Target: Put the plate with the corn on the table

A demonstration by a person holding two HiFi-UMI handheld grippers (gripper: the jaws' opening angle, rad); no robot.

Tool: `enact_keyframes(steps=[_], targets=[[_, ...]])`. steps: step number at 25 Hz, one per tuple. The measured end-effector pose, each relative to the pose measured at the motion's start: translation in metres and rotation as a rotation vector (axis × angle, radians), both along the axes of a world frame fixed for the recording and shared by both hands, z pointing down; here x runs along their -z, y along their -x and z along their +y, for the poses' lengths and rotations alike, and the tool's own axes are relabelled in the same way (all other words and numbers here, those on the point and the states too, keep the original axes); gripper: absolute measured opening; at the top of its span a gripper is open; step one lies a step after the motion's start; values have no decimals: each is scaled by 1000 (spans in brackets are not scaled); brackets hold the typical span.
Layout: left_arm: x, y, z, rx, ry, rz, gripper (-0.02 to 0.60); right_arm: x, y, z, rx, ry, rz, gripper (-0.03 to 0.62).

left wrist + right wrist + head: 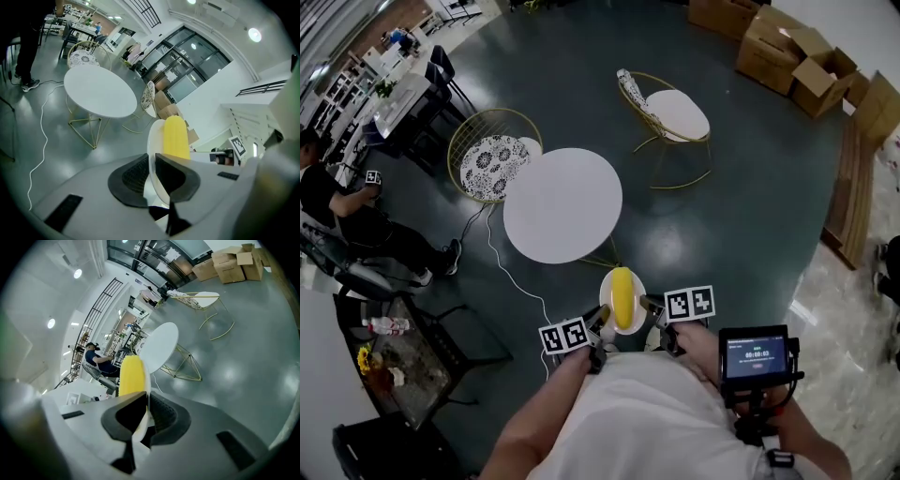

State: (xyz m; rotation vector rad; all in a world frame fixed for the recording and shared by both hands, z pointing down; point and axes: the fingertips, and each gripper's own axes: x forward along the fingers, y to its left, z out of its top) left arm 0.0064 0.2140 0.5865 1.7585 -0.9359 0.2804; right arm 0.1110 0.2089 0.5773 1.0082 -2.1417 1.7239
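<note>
A yellow corn cob (pixel 622 297) lies on a small white plate (pixel 606 298) held in the air just short of the round white table (pixel 562 204). My left gripper (pixel 598 328) is shut on the plate's left rim and my right gripper (pixel 654 315) is shut on its right rim. In the left gripper view the plate (pixel 153 140) stands edge-on between the jaws with the corn (pixel 176 137) beside it and the table (pixel 99 92) ahead. The right gripper view shows the corn (pixel 131 375) and the plate's rim (pixel 147 383) in its jaws, the table (pixel 158 347) beyond.
Two gold wire chairs (pixel 494 153) (pixel 673 114) stand behind the table. A white cable (pixel 508 272) runs over the dark floor on the left. A seated person (pixel 342 211) and a dark side table (pixel 405 366) are at left; cardboard boxes (pixel 787 49) at the far right.
</note>
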Motion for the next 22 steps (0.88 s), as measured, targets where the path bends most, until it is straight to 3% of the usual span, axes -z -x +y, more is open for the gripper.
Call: enact_keyframes(steps=[8,22], targets=[[8,5,-11,18,-30,-1,43,6,5,-11,16,-27,-16,34],[-8,15,-23,7,25,6,43,-10,14,-22,-12,37,-28,34]])
